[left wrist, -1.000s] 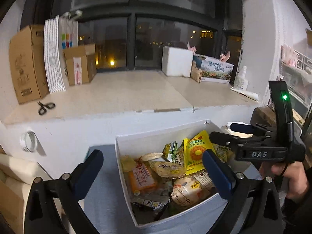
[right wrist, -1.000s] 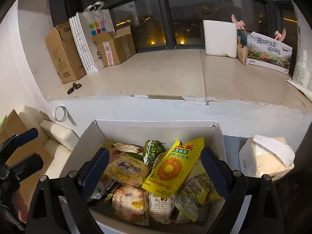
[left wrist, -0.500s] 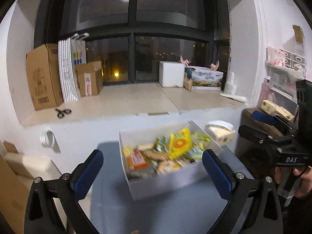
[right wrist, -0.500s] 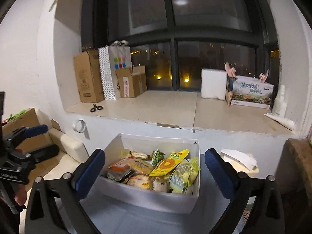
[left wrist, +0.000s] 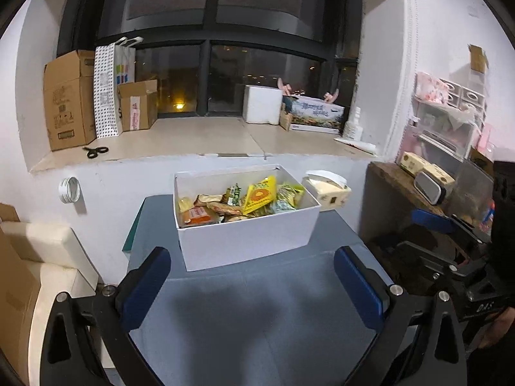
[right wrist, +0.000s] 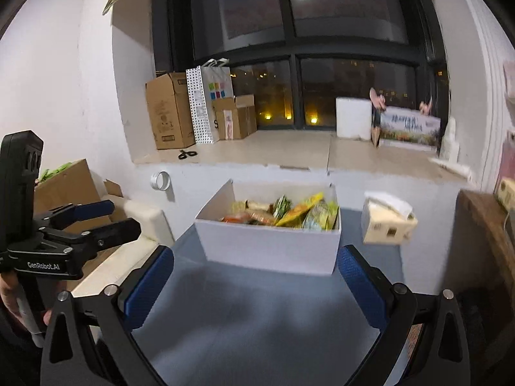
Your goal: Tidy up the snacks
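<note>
Left hand-held gripper: jaws spread wide, nothing between the blue pads, hovering over bare worktop short of the box.
Right hand-held gripper: also at full spread and empty; in the left view it shows at 3 o'clock, well clear of the box.
White box: sits at 12 o'clock from both cameras, toward the far end of the grey worktop, close under the window ledge.
Snacks: piled loose inside the box, a yellow packet standing tallest near the middle, an orange packet flat at the left corner.
Tissue box: just beside the white box at its 2 o'clock, not part of the job.
Step in hand: judging by both empty grippers standing back, either a fresh approach or the finish; I cannot tell which.
Doing it well: if another pick follows, come in from above, take the yellow packet by its upper edge, pinch gently since the packets look soft and crinkly.
Risk: crowded packets may lift together; the light box could slide if nudged.
</note>
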`<state>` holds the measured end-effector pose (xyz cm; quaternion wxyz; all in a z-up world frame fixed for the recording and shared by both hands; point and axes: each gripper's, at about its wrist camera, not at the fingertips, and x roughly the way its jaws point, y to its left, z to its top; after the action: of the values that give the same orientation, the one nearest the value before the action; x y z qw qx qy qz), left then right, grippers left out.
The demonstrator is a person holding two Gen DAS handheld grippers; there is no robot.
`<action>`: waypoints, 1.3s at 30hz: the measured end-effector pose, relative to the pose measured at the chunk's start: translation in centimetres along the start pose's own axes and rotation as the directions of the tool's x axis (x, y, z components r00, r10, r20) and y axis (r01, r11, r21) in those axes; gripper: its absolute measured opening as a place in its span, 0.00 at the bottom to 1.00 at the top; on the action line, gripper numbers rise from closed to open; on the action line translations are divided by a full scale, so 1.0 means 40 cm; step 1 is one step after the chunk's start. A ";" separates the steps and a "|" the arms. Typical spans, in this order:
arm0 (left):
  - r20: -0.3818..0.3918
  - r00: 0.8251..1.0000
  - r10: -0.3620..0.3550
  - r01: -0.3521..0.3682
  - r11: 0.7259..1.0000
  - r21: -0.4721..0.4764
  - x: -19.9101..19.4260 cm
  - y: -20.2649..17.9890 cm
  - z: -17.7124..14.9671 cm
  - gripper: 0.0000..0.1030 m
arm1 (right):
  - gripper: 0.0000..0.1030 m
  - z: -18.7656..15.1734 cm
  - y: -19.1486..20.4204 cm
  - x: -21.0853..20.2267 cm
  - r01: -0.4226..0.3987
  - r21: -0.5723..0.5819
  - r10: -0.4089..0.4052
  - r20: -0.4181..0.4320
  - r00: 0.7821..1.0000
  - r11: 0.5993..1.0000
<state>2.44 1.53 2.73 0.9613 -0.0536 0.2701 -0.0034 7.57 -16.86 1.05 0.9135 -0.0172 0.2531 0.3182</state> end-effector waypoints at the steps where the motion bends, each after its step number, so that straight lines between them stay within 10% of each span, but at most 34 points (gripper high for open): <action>1: 0.002 1.000 0.006 -0.006 1.000 0.008 -0.004 -0.005 -0.004 1.00 | 1.00 -0.005 -0.001 -0.006 -0.003 0.004 0.003 -0.001 1.000 1.000; 39: -0.018 1.000 -0.016 0.016 1.000 0.010 0.007 -0.017 -0.007 1.00 | 1.00 -0.005 0.010 -0.006 0.028 -0.004 -0.028 -0.018 0.999 1.000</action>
<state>2.55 0.80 2.42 0.9591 -0.0507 0.2781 -0.0129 7.08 -16.74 1.05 0.9155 -0.0254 0.2602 0.3058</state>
